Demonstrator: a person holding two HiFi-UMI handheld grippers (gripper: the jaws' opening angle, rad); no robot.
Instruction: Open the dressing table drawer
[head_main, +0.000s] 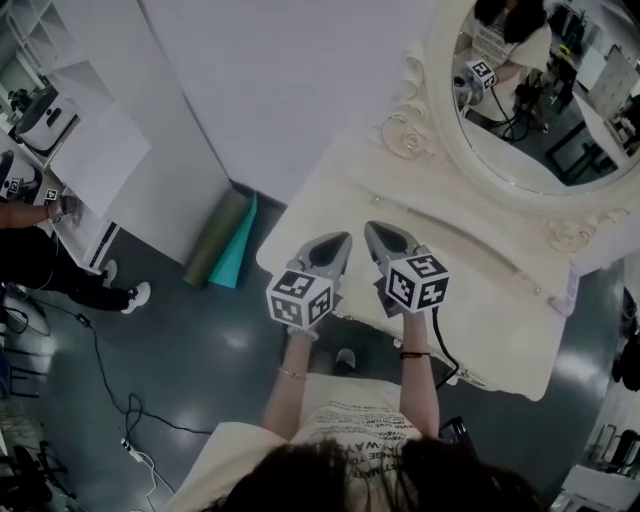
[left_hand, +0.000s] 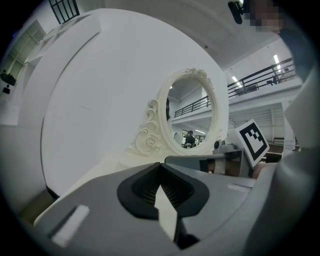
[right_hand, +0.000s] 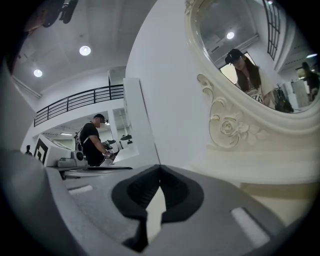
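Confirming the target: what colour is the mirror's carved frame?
Cream; carved oval mirror frame shows best in left gripper view.

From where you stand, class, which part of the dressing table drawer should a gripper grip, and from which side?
Its front, from the person's side. The top of the dressing table hides the drawer front, so no handle shows from above. The left gripper and right gripper hover shut over the top; one probably must open and come in below the near edge.
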